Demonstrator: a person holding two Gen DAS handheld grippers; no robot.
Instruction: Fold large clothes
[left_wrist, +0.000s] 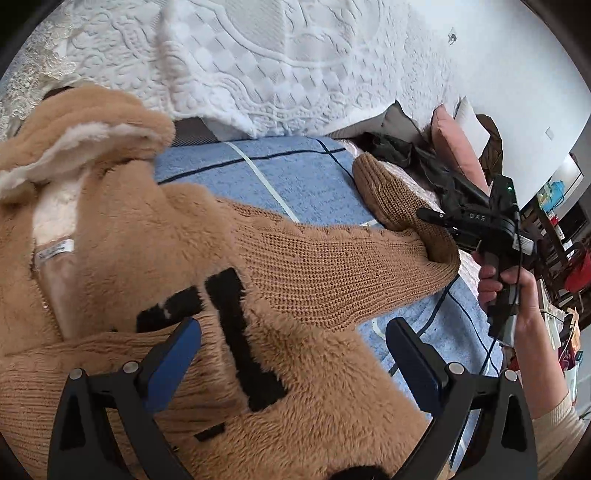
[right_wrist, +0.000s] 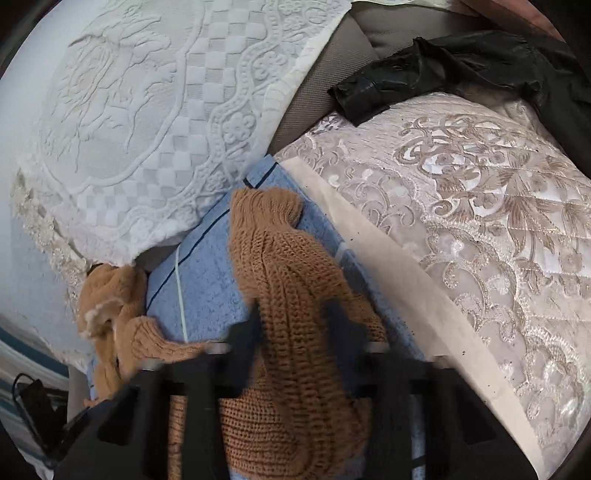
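Left claw (left_wrist: 293, 354) spread wide, blue pads over a tan fleece jacket (left_wrist: 155, 236) with black lettering, knit sleeve (left_wrist: 332, 254) stretching ahead-right to the right claw (left_wrist: 430, 216) gripping its cuff, blue blanket (left_wrist: 295, 173) beneath, white bedspread (left_wrist: 277, 62) beyond

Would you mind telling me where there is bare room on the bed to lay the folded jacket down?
The blue blanket is free between the jacket, its knit sleeve and the white bedspread. The embroidered quilt looks bare below the black garment. It is crowded around the right gripper, gripping the sleeve; the left gripper is open.
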